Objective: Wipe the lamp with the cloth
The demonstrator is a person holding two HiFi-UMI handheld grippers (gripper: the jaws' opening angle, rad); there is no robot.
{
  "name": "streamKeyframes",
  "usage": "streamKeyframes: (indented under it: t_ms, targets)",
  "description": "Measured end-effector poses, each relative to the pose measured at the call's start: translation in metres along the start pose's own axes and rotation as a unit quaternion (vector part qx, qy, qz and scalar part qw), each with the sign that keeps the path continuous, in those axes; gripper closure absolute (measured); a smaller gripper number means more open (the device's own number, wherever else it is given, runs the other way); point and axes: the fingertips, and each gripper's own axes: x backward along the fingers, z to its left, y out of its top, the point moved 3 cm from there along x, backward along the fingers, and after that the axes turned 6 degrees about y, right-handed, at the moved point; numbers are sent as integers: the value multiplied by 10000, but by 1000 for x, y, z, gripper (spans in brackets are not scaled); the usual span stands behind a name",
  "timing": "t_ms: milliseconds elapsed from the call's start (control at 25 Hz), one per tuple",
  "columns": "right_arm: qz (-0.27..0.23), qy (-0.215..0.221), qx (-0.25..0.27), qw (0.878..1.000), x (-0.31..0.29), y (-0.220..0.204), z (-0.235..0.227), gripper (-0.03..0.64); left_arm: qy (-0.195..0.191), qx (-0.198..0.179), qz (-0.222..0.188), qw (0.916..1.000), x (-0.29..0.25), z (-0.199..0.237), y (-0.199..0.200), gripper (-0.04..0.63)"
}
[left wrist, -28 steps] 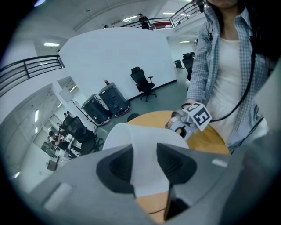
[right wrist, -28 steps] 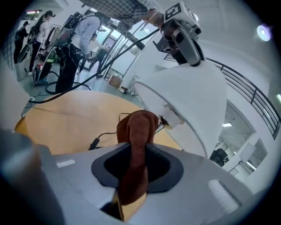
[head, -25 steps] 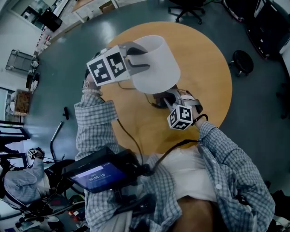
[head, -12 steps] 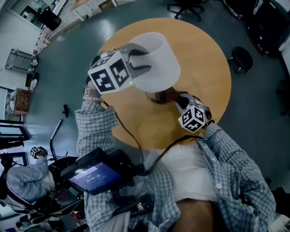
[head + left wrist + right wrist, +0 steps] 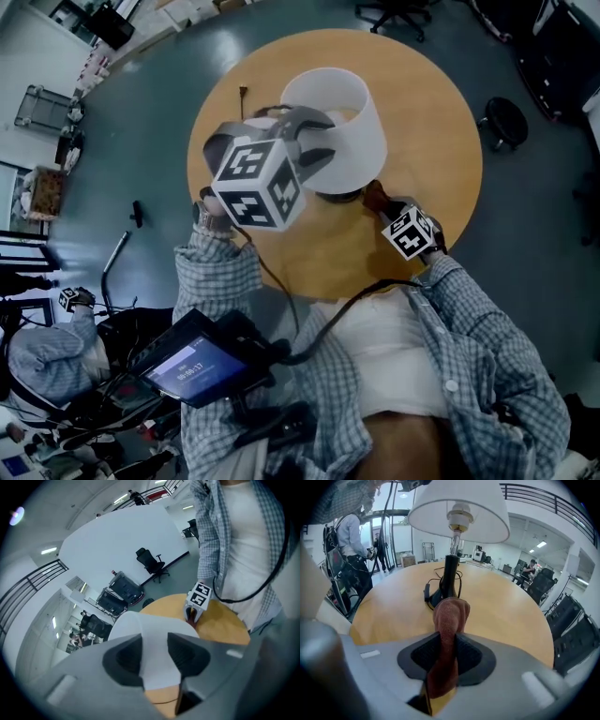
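So, lamp [image 5: 451, 573]: upright at the middle of the table [image 5: 422, 216], stem and base bare, probably not yet wiped
Shade [image 5: 349, 141]: white, pinched at its wall between the jaws of the left gripper [image 5: 154, 660], set fairly wide
Cloth [image 5: 449, 620]: rust-brown, clamped narrow in the right gripper [image 5: 447, 653], bunched tip poking out just before the stem; touching or not, cannot tell
Cord [image 5: 427, 591]: looped on the table beside the base
Risk, tipping: likely from a hard sideways rub low on the stem, with only a thin shade to steady by
Risk, shade: dented or twisted by too firm a pinch
Risk, snag: possible on the cord if dragged low round the base
Risk, knock: little cloth past the pads, so bare jaw against stem if pushed too far in
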Motion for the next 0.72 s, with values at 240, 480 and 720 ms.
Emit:
streamKeyframes:
  t_ms: [240,480,720]
  targets:
    - [242,21,7,9997,-18,2,11,504,52,-180,83,9998,15,-25,6,434]
    - [89,67,-28,9999,-14,7,6,380,103,-268,4,9996,13,-34,18,422]
    - [-497,-63,-503,9975,1,19,-1,353,374,318,-597,9970,14,-32,19,365]
